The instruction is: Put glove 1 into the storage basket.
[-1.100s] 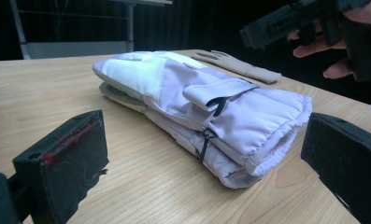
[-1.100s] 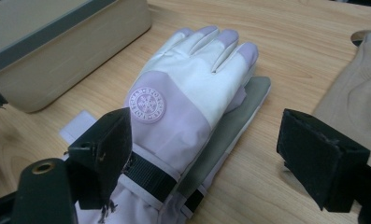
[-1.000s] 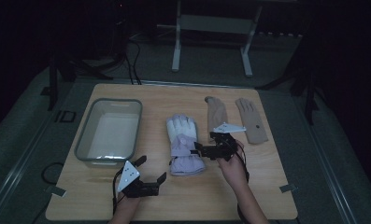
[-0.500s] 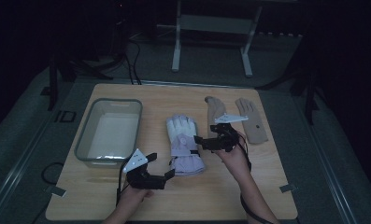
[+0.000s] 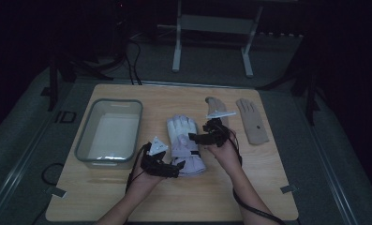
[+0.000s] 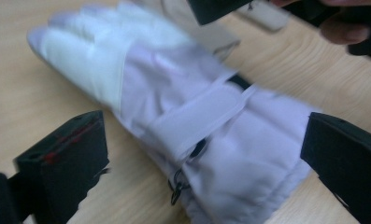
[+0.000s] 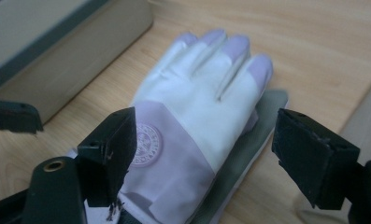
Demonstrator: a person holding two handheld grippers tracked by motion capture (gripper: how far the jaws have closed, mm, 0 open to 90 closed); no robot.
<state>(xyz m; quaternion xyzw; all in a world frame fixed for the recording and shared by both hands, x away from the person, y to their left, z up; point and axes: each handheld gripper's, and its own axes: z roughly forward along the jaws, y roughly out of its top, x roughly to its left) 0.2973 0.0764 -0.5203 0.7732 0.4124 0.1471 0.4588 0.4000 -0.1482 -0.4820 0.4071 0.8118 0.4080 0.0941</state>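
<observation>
A padded white-and-lilac winter glove [image 5: 184, 145] is shown lying flat near the middle of the wooden surface [image 5: 268, 187], fingers pointing away from the person, with a second glove seen beneath it in the right gripper view. To the left of the glove, just beside it, a clear plastic bin [image 5: 109, 132] is placed; to the right of the glove, two tan gloves [image 5: 252, 121] are laid side by side. The left tool [image 5: 173, 169] is held at the glove's cuff, its jaws spread to either side of the cuff, and no pinch is seen. The right tool [image 5: 195, 138] is held over the glove's right edge, near the wrist strap; its jaws are spread wide, having just been closing slightly, and nothing is gripped between them.
</observation>
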